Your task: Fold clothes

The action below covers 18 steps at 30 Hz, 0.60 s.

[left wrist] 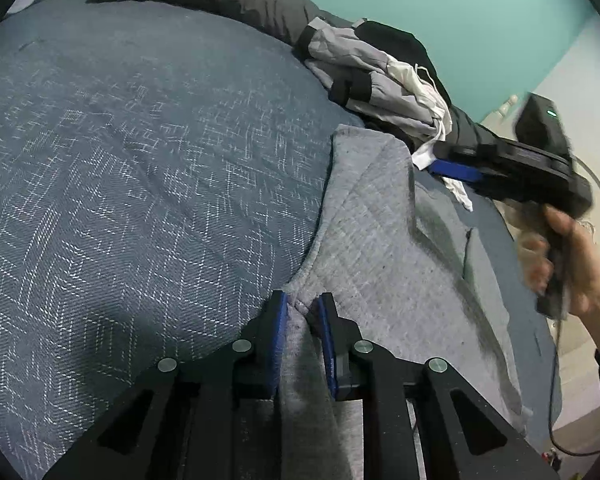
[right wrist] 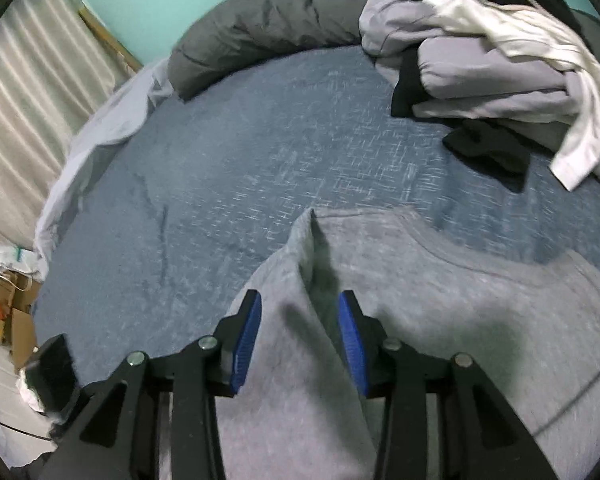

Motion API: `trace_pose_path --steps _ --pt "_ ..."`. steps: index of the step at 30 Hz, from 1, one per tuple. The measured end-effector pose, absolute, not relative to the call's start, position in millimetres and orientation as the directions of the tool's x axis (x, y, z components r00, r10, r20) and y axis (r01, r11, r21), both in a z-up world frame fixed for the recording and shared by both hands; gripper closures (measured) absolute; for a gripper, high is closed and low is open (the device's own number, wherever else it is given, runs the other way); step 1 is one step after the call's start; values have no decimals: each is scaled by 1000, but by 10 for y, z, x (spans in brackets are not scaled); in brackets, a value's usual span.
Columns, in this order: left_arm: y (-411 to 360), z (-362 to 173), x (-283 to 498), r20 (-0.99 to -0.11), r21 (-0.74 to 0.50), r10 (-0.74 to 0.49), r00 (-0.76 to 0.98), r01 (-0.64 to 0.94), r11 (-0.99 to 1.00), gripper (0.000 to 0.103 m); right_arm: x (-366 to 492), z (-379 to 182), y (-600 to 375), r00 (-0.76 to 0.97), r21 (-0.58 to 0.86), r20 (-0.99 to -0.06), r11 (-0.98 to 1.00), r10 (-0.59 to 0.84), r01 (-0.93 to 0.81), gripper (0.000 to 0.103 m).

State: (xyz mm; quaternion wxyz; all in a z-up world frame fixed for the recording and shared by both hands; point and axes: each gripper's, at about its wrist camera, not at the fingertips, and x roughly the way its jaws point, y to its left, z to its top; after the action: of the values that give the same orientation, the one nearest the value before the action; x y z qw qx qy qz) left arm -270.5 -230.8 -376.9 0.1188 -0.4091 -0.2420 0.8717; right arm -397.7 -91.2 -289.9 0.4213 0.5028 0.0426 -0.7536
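Here the grey sweatshirt (left wrist: 380, 216) lies spread on the blue patterned bedspread (left wrist: 140, 140), its near part drawn toward the edge of the bed. The left gripper (left wrist: 303, 308) is pinched narrow on a bunched fold of the grey fabric, which runs between its blue pads (left wrist: 281, 344). The right gripper (right wrist: 300, 308) hovers over a raised ridge of the same garment with its jaws standing moderately apart; the pads do not press on the cloth. In the left wrist view a hand (left wrist: 572, 264) carries that gripper near the pile of unfolded clothes (right wrist: 500, 60), with the dark grey duvet (right wrist: 268, 28) beyond. Probable risks: the right jaws may close on one layer only, so the fold drags askew; or the left pinch may slip if pulled hard, since it holds a thin bunch.
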Motion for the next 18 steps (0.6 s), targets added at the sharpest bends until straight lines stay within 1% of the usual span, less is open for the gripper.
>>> trace_pose_path --steps 4,5,6,7,12,13,15,18 --pt "-2317 -3780 -2700 -649 -533 418 -636 -12 -846 90 -4055 -3001 -1078 -118 381 -783 -621 -611 685 63" --pt "-2321 -3781 -2698 -646 -537 421 -636 -13 -844 91 -4069 -3022 -1113 -116 383 -781 -617 -614 688 70" --pt "-2328 -3781 -2691 -644 -539 424 -637 -16 -842 91 -4079 -3052 -1152 -120 371 -788 -621 -604 691 89" --pt "-2333 -3779 -2686 -643 -540 426 -637 -18 -841 91 -4085 -3082 -1190 -122 360 -794 -622 -596 695 93" --pt "-2334 -3763 -2655 -637 -544 428 -641 -20 -839 94 -4100 -3050 -1324 -124 392 -755 -595 -643 702 96" --pt "-2333 -3759 -2648 -636 -544 428 -642 -20 -839 95 -4116 -3051 -1377 -124 386 -758 -594 -640 705 96" --pt "-2332 -3742 -2645 -634 -544 428 -644 -22 -839 101 -4146 -3054 -1484 -123 376 -765 -592 -633 713 96" --pt "-2356 -3708 -2631 -628 -549 427 -651 -20 -836 101 -4190 -3069 -1643 -122 358 -776 -591 -619 723 96"
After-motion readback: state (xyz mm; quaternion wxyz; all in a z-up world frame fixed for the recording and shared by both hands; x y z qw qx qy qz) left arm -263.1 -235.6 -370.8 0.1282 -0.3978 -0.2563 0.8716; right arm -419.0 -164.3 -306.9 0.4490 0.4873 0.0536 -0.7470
